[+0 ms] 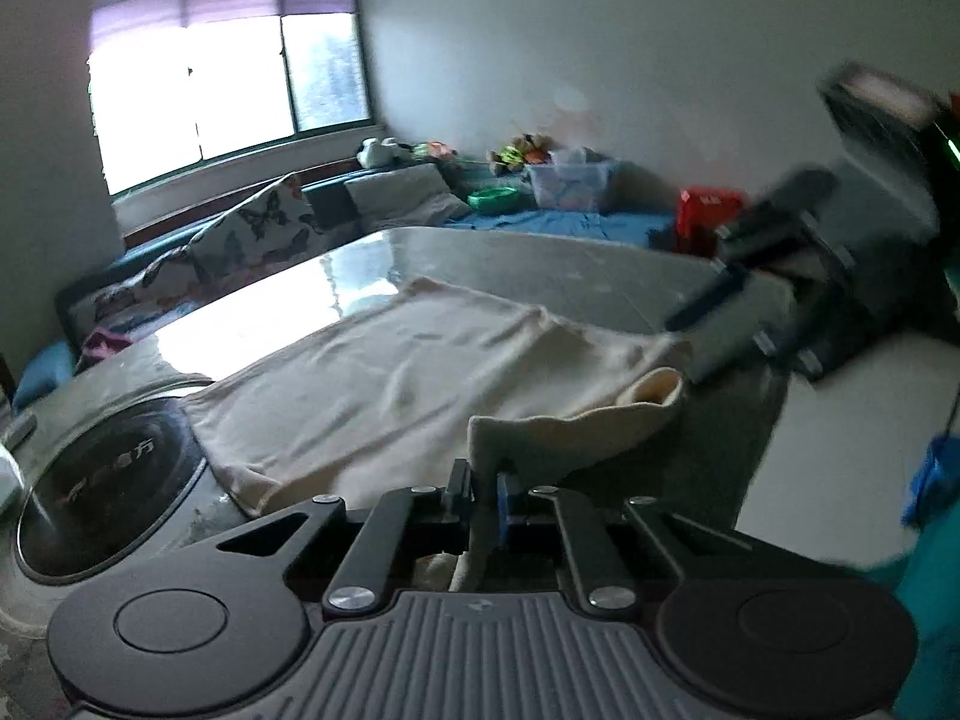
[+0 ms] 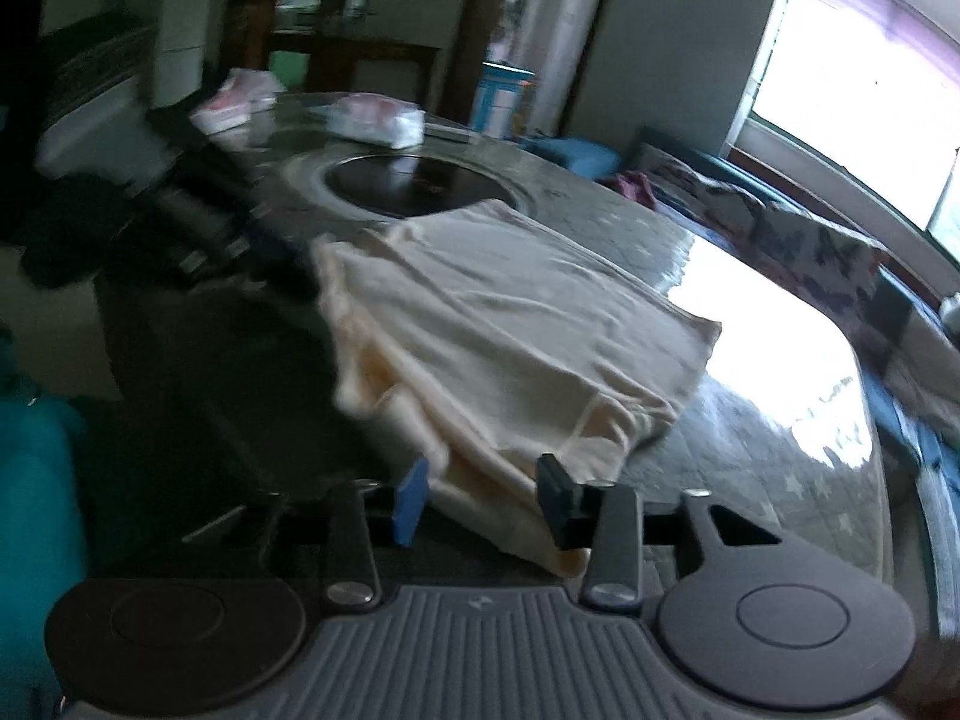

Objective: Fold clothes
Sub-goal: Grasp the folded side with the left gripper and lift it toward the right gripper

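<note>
At the lower centre of the left wrist view, the left gripper [image 1: 485, 495] is clamped on an edge of the cream knit garment [image 1: 384, 384]. The right gripper [image 2: 483, 498] stands apart, cloth lying loose between its jaws. The garment lies partly folded on the glossy grey table [image 2: 780, 450]; more folds probably remain. Pale characters on the black round inset [image 1: 108, 480], lower left, are unreadable.

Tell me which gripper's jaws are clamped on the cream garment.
The left gripper: its jaws pinch the cream garment. The right gripper's jaws stand apart, cloth loose between them.
</note>
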`<control>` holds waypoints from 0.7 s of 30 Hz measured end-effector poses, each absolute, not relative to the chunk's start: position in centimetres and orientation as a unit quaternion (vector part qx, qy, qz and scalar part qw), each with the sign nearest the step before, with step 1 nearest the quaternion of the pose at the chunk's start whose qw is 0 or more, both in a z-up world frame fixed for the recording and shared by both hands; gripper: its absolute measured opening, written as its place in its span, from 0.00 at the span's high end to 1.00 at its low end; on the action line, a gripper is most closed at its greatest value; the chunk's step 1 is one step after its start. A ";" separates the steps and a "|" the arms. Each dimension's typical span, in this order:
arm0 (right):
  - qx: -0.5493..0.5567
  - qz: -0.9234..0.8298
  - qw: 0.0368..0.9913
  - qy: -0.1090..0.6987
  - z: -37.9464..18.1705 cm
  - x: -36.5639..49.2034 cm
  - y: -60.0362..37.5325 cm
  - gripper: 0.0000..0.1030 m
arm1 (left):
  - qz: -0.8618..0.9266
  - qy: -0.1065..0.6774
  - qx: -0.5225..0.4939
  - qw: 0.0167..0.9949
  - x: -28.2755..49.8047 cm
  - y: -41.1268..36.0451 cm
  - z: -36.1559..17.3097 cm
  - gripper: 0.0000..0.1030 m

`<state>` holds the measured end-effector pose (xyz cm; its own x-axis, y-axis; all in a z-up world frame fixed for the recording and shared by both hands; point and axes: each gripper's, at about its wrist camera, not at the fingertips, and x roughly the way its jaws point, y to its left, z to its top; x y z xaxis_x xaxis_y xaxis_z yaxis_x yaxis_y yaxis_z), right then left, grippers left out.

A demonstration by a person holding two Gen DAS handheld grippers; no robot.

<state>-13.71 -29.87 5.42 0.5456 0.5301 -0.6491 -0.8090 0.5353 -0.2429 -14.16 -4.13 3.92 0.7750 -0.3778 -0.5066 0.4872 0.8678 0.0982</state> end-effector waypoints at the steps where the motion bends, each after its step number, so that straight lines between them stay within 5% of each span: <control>1: -0.279 0.402 0.834 0.255 5.3 -13.9 -29.7 0.53 | -0.229 0.246 0.103 0.936 -13.8 -3.8 4.1 0.92; 10: -0.326 0.415 0.824 0.207 3.6 -13.0 -26.4 0.53 | -0.216 0.261 0.079 0.938 -12.0 -2.2 4.8 0.92; 17: -0.340 0.417 0.814 0.218 2.4 -11.5 -24.0 0.85 | -0.214 0.259 0.083 0.938 -13.2 -1.9 4.0 0.88; 21: -0.292 0.419 0.822 0.253 3.3 -10.1 -24.1 0.88 | -0.205 0.252 0.103 0.940 -14.2 -2.2 3.3 0.78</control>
<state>-10.12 -24.07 3.33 0.5214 0.5405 -0.6603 -0.8360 0.4788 -0.2681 -14.15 -2.15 3.28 0.7889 -0.3348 -0.5153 0.4380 0.8945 0.0894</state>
